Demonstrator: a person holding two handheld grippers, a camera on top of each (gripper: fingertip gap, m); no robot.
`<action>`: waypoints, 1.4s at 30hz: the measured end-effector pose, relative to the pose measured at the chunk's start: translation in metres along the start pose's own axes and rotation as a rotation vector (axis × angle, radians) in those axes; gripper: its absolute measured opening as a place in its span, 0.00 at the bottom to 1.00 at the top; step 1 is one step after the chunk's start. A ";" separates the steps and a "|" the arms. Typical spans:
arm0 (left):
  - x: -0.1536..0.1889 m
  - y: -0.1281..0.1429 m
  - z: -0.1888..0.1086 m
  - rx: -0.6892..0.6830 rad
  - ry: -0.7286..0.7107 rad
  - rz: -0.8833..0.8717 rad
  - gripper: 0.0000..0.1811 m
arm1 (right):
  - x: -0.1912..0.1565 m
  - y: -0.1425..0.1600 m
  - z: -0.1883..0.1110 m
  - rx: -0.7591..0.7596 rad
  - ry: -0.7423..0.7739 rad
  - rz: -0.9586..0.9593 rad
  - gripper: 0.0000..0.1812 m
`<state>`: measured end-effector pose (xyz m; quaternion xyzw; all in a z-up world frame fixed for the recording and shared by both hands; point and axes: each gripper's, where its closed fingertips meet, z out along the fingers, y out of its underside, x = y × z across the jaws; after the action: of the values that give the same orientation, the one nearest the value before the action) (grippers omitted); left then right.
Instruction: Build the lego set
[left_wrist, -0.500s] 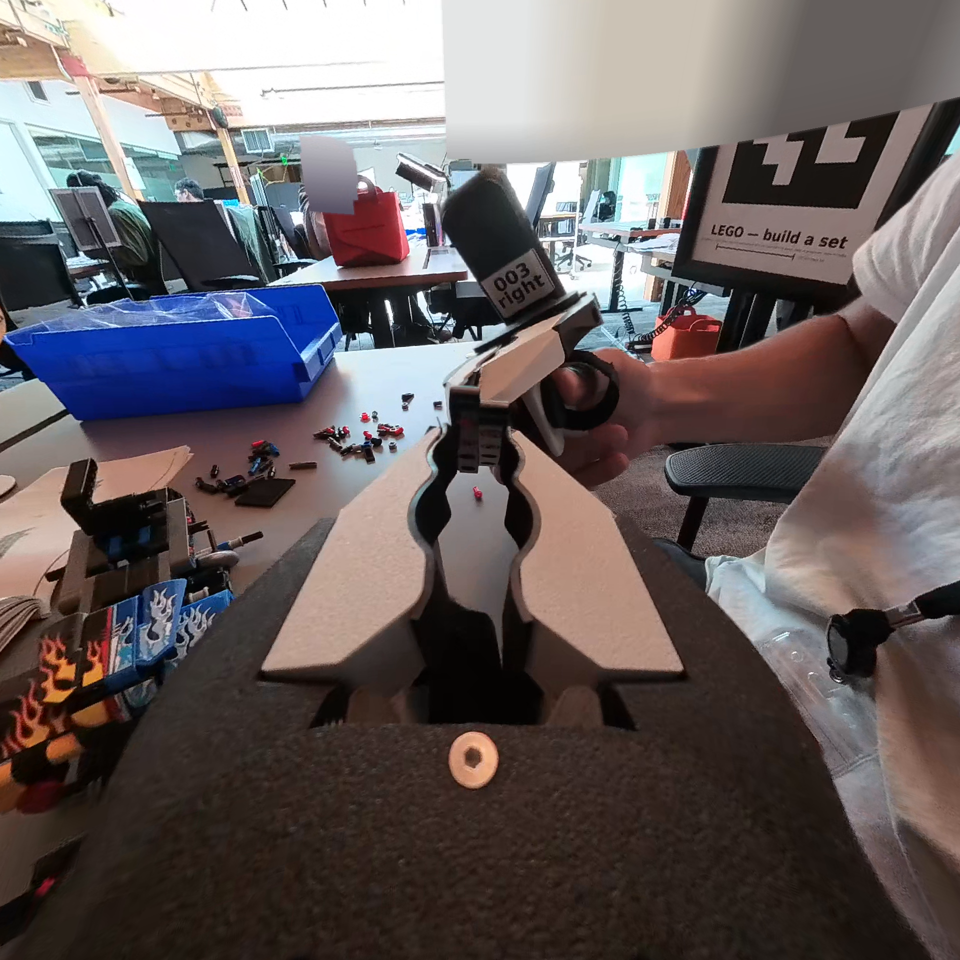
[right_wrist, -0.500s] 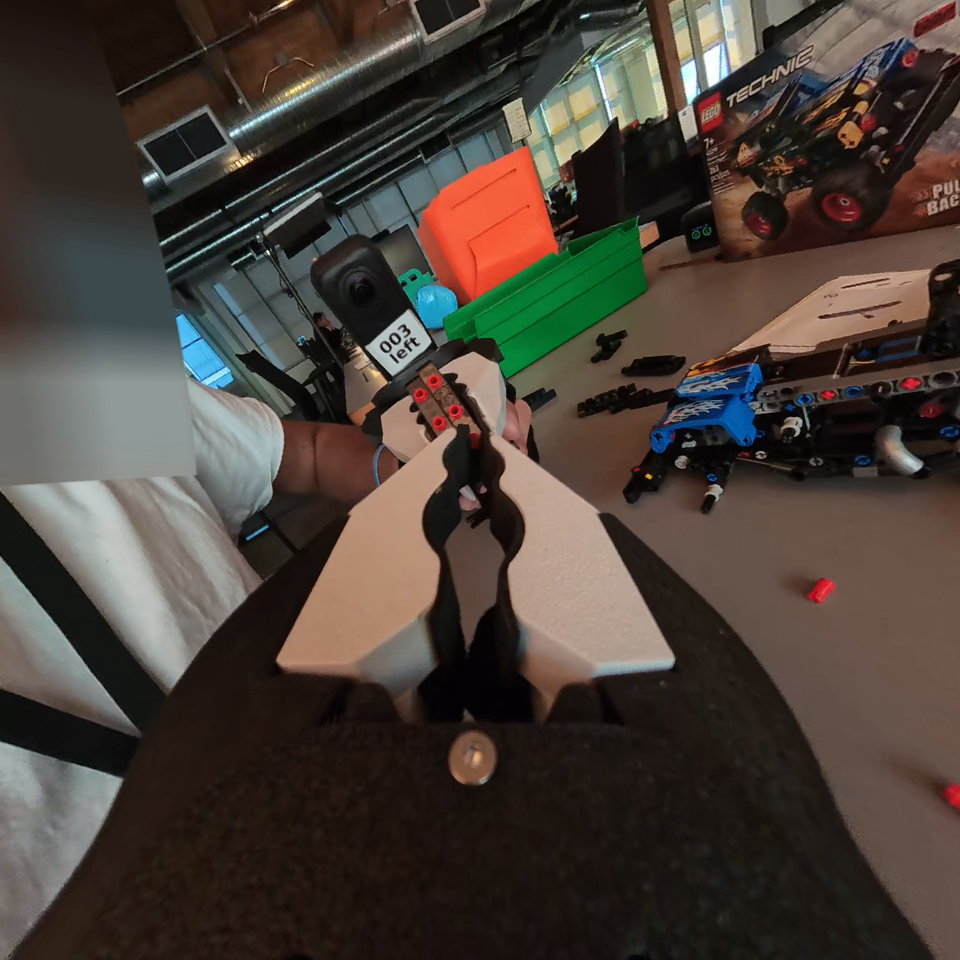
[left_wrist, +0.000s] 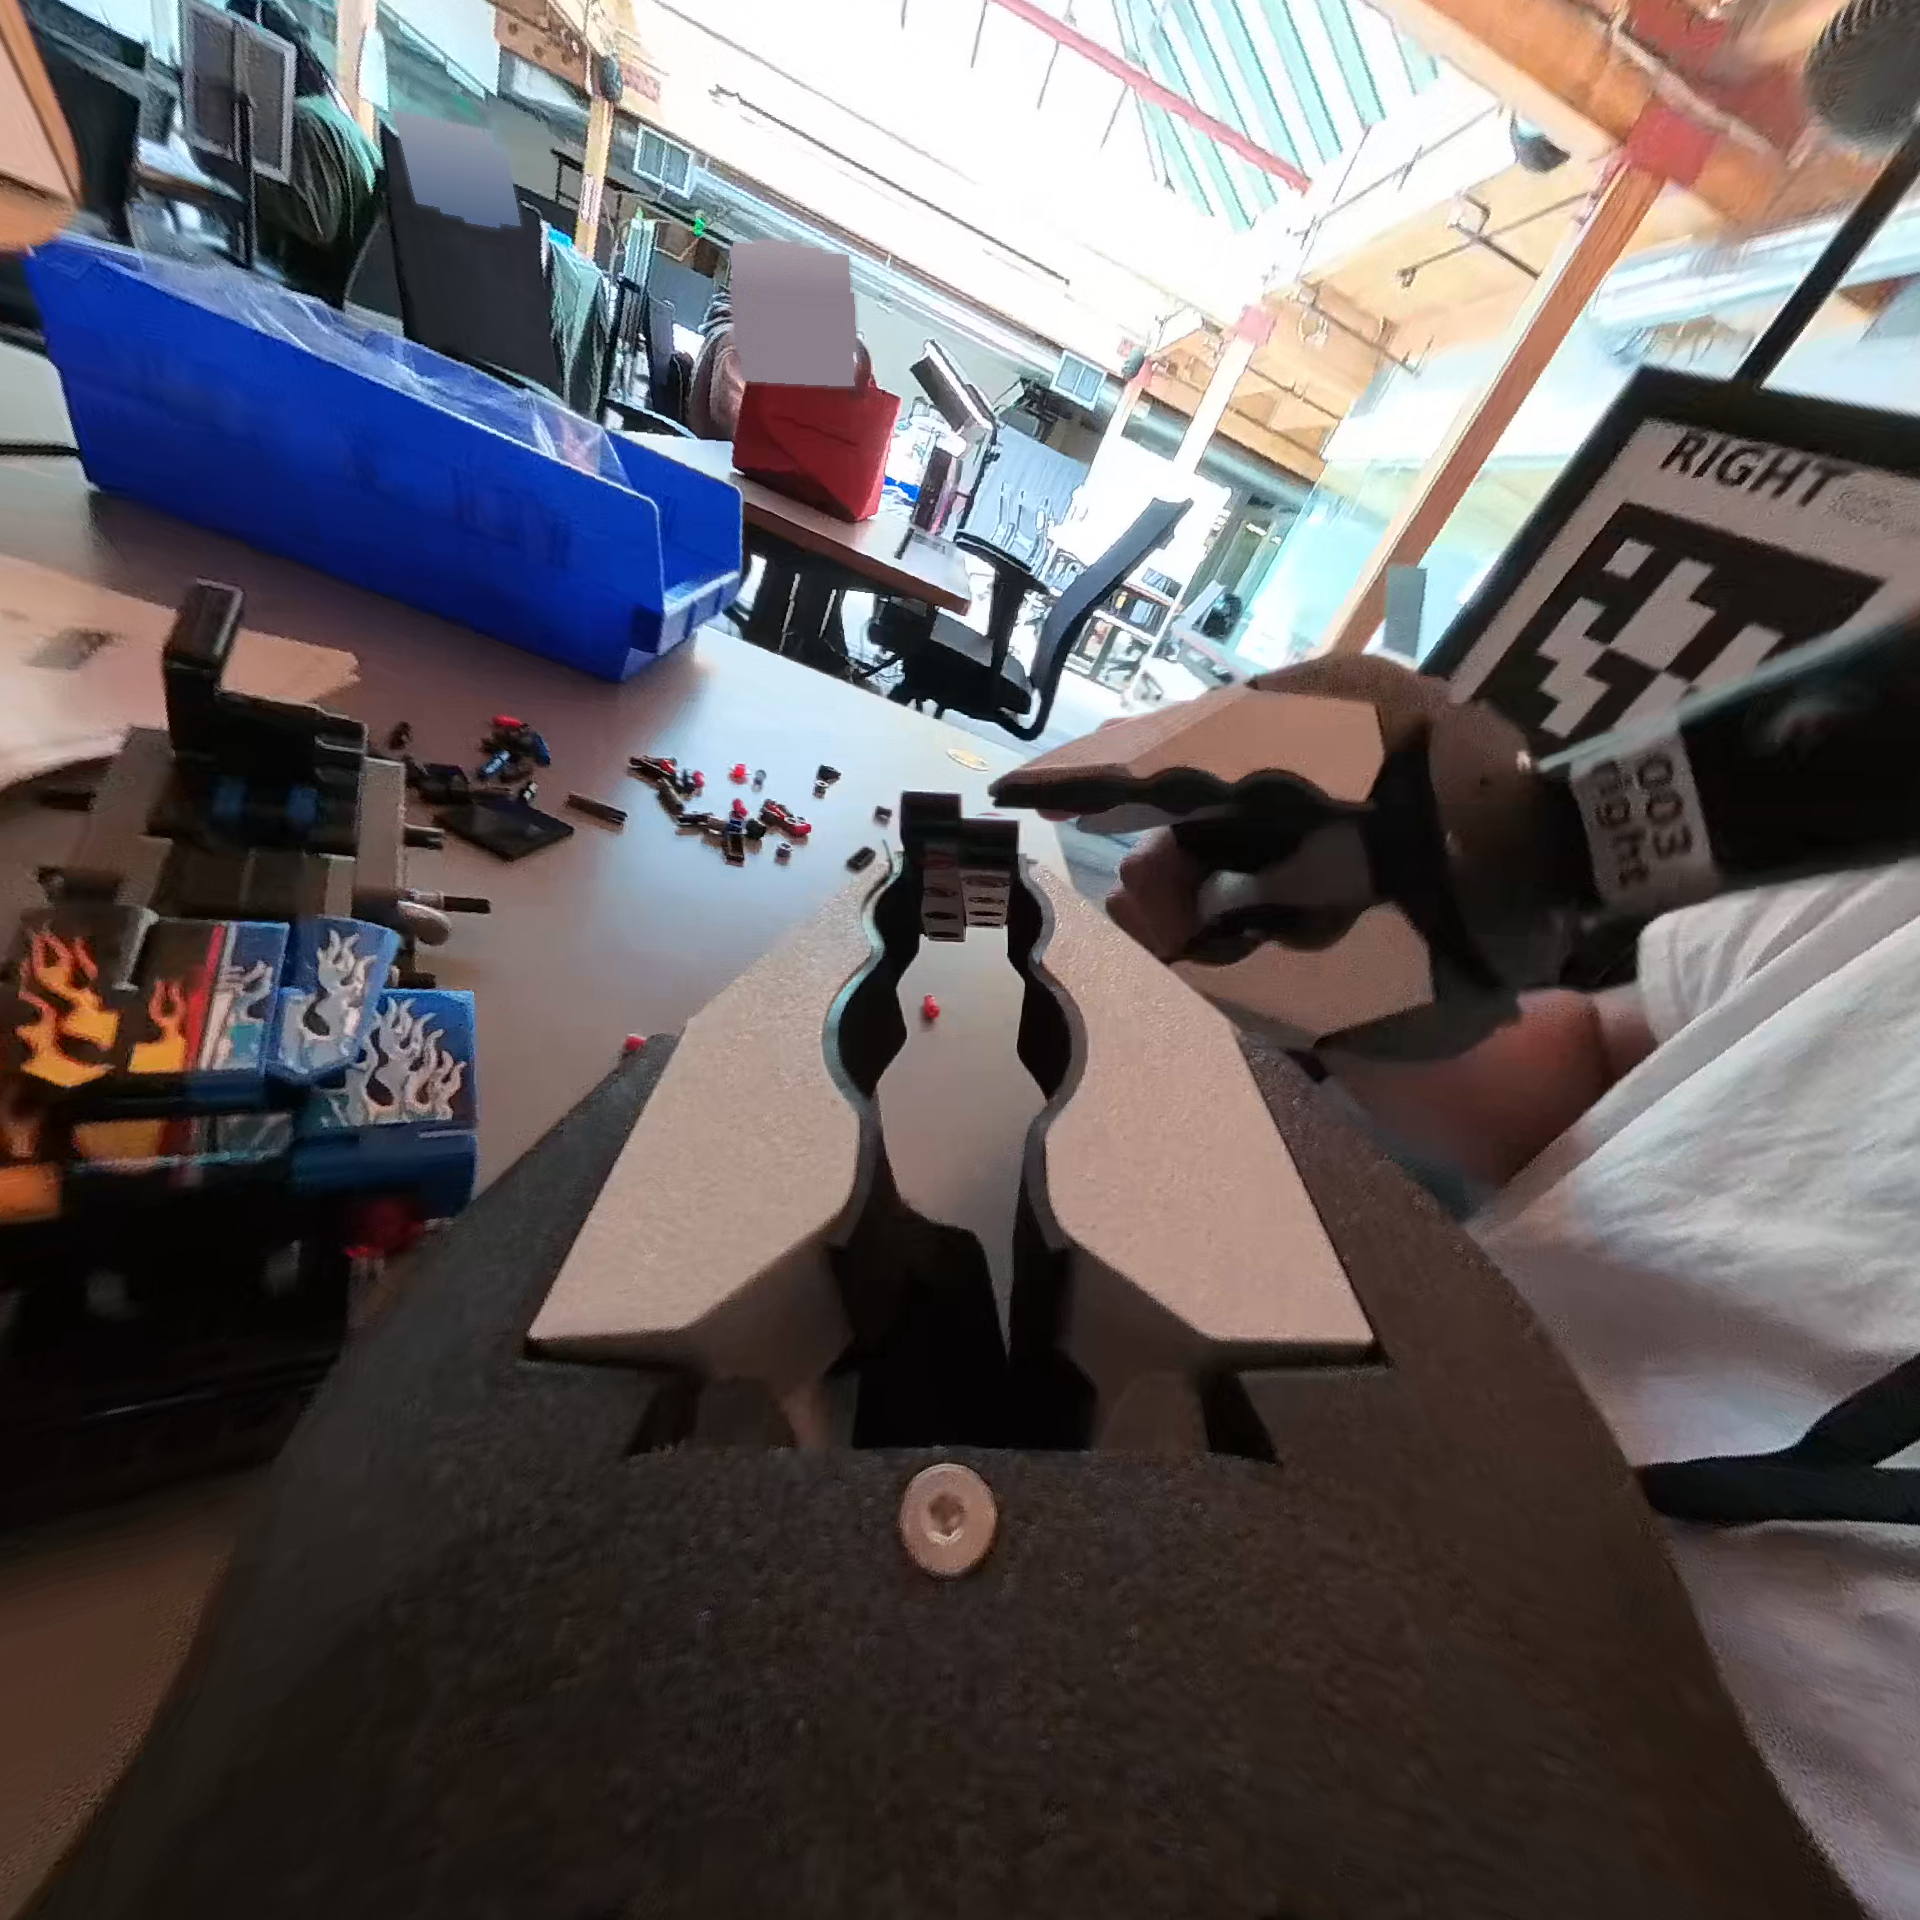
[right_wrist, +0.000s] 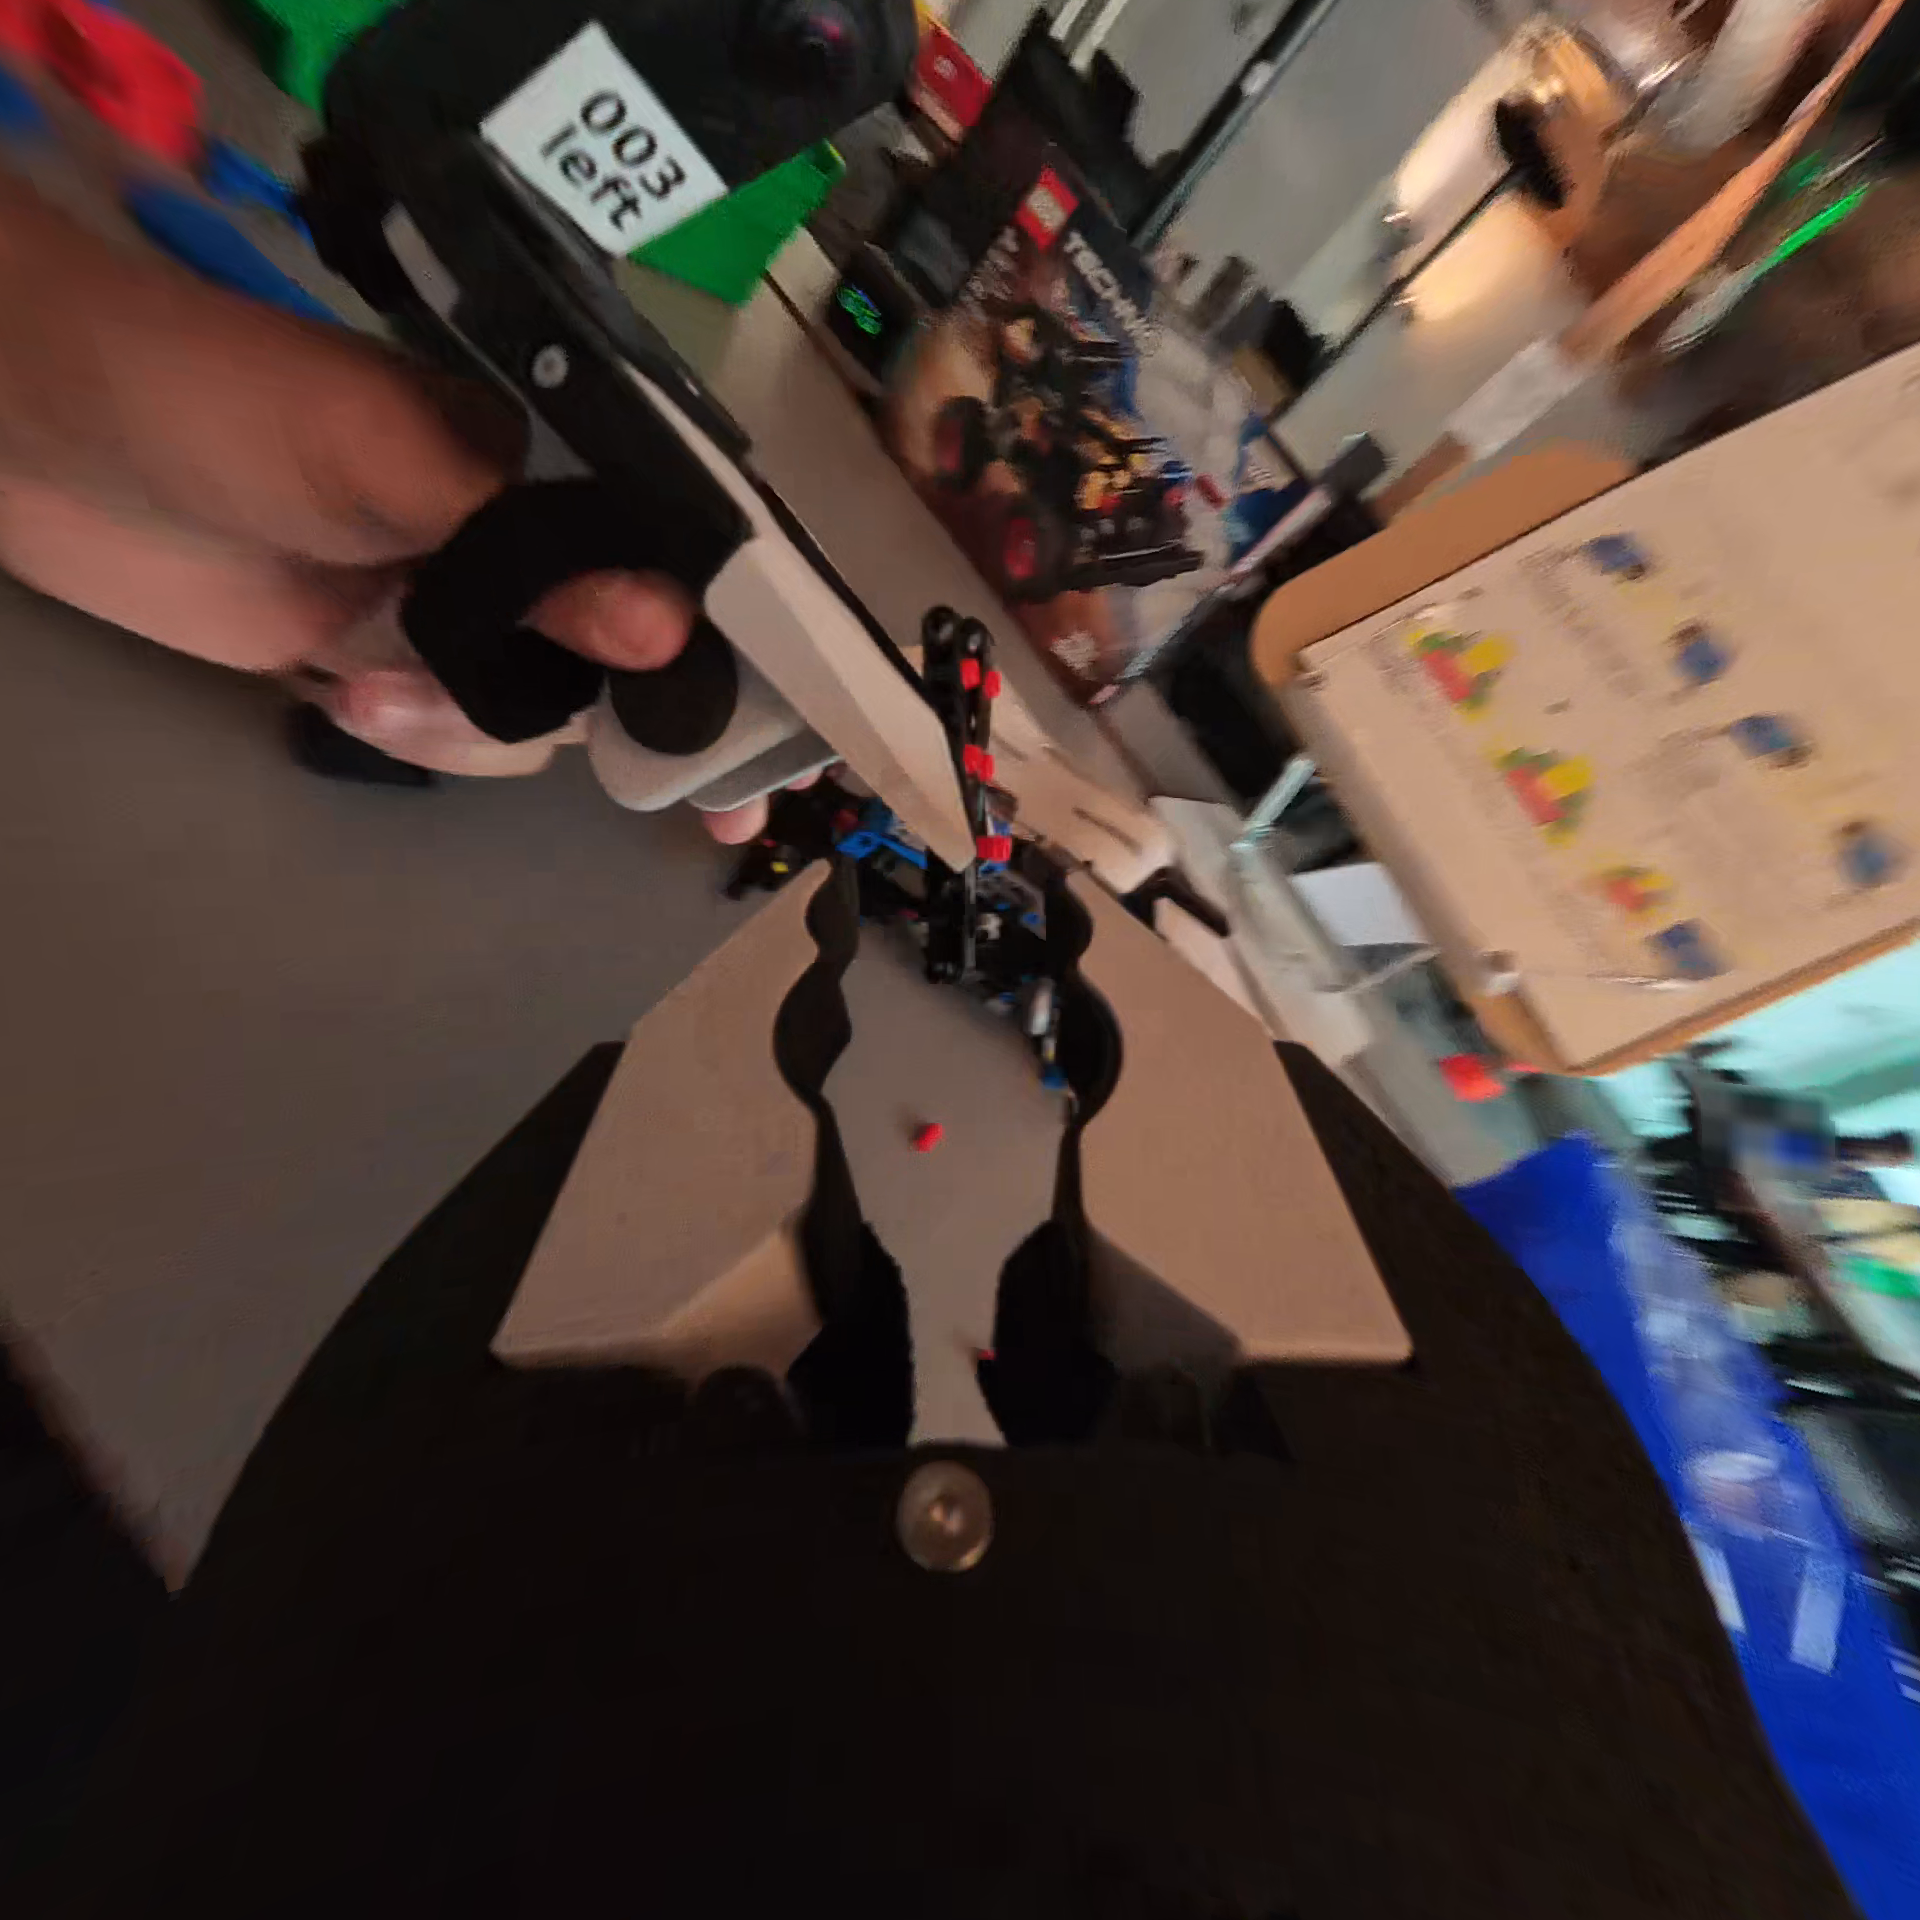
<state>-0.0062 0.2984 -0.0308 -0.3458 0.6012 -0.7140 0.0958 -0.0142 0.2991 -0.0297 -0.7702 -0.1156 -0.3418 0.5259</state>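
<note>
Left gripper (left_wrist: 956, 883) — fingers clamped on a short black lego beam studded with red pins (left_wrist: 954, 883), held above the grey table (left_wrist: 644, 935). Right gripper (right_wrist: 951, 914) gapes empty, tips just beside that beam — half-built flame-decorated lego truck (left_wrist: 239, 997) off left.

From my left wrist view, the half-built truck (left_wrist: 239, 997) sits on the tabletop (left_wrist: 644, 935) at my left, with the storage bin (left_wrist: 364, 468) behind it. Loose pieces (left_wrist: 727, 800) lie scattered between them, ahead of my left gripper (left_wrist: 956, 883), which holds a beam assembly (left_wrist: 956, 873) at its tips. My right gripper (left_wrist: 997, 795) comes in from the right, just beside that assembly. The set's box (right_wrist: 1081, 436) stands at the tabletop's far side.
</note>
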 end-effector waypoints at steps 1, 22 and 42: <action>0.001 0.000 0.000 0.003 0.009 -0.025 0.08 | 0.000 -0.001 0.003 -0.014 0.044 -0.043 0.19; 0.011 0.008 0.005 -0.038 0.042 -0.022 0.08 | 0.002 0.013 0.014 -0.093 0.142 -0.122 0.05; 0.005 0.014 0.007 -0.097 0.008 0.045 0.08 | 0.003 0.018 0.017 -0.126 0.216 -0.313 0.05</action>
<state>-0.0096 0.2867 -0.0413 -0.3336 0.6429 -0.6833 0.0924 0.0044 0.3058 -0.0441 -0.7332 -0.1553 -0.5066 0.4263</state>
